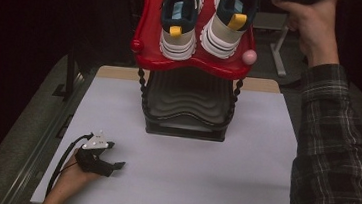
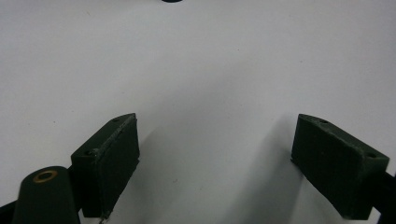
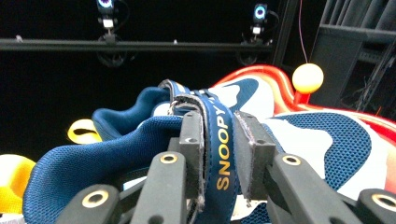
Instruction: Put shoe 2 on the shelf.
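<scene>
shoe (image 3: 196, 154) is pinched by its blue strap (image 3: 219, 144), the one printed snoopy, between the right gripper (image 3: 218, 154) pads. jaws nearly closed, only the strap between them. in the high view the right shoe (image 1: 229, 19) sits on the red shelf (image 1: 193, 63) at the top of the rack (image 1: 188, 108), near the shelf's right edge, beside the left shoe (image 1: 179, 19). right hand (image 1: 312, 24) is up at the far right, past the table's back edge.

left gripper (image 2: 217, 163) rests on the table (image 1: 186, 183) near its front left corner, jaws wide apart, nothing in them.

risks from here, as i read it:
- grip is on a thin flexible strap, not the body. shoe can swing or twist under the pads once it is off the shelf.
- strap looks like a hook-and-loop flap. a hard pull could peel it open and let the shoe drop.
- shoe hangs heel or toe down when lifted, could clip the shelf lip or the pink ball (image 1: 249, 57) at the right corner.
- a swinging shoe could nudge its neighbour off the shelf's front edge.
- rack is light and tall. a sideways drag on the shelf could tip it.

lift straight up and slow. can't tell how deep the strap sits in the pads.
</scene>
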Available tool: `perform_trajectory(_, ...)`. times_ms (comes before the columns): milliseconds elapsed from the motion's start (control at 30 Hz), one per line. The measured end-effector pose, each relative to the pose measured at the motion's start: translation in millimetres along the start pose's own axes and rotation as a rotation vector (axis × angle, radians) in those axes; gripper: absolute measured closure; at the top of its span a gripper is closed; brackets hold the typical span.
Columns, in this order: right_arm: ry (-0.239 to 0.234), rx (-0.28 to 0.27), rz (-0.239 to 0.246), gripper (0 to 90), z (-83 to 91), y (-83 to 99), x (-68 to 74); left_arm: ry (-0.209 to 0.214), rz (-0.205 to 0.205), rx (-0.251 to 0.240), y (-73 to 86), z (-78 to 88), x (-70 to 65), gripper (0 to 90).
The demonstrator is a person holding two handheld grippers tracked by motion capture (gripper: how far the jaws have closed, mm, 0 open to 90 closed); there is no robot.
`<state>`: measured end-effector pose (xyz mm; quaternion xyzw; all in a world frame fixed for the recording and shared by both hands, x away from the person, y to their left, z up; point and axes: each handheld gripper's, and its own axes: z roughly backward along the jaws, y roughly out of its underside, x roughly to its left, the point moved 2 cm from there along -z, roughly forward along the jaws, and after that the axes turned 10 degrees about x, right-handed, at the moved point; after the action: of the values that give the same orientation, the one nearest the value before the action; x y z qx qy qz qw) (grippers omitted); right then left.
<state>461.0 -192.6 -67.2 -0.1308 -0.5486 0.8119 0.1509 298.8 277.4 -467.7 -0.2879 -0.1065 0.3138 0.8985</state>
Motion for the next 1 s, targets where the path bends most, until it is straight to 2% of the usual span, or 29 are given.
perform_trajectory(167,-0.005,0.017,0.006,73.2,-9.3,-1.4,-1.9,0.000,-0.001,0.001,-0.1,0.0,0.1,14.4)
perform_trajectory(233,0.001,0.031,0.024,73.2,-14.9,-3.0,-1.3,-0.001,-0.002,0.001,0.0,0.0,0.0,14.4)
perform_trajectory(433,-0.026,0.069,0.035,72.7,-32.3,-2.0,1.8,0.000,-0.004,0.004,0.0,0.2,0.2,14.4)
perform_trajectory(567,-0.020,0.046,0.012,68.8,-36.2,1.3,4.5,0.000,-0.004,0.004,0.0,0.2,0.2,14.4)
perform_trajectory(600,-0.001,0.041,-0.016,56.3,-34.3,2.4,4.7,-0.001,-0.004,0.003,0.1,0.2,0.2,14.4)
perform_trajectory(633,-0.001,0.041,-0.016,56.3,-34.3,2.4,4.7,-0.001,-0.004,0.003,0.1,0.2,0.2,14.4)
perform_trajectory(700,0.023,0.041,-0.045,48.1,-29.3,4.4,5.3,-0.001,-0.005,0.003,0.1,0.2,0.1,14.4)
perform_trajectory(767,0.021,0.022,-0.063,44.3,-19.1,7.9,8.7,-0.001,-0.005,0.002,0.2,0.2,0.1,14.4)
perform_trajectory(900,0.061,0.031,-0.069,39.3,5.1,19.7,19.4,-0.002,-0.005,0.003,0.2,0.3,-0.1,14.4)
perform_trajectory(1000,0.078,0.034,-0.076,38.0,13.9,26.2,22.9,-0.004,-0.007,0.003,0.1,0.3,0.1,14.4)
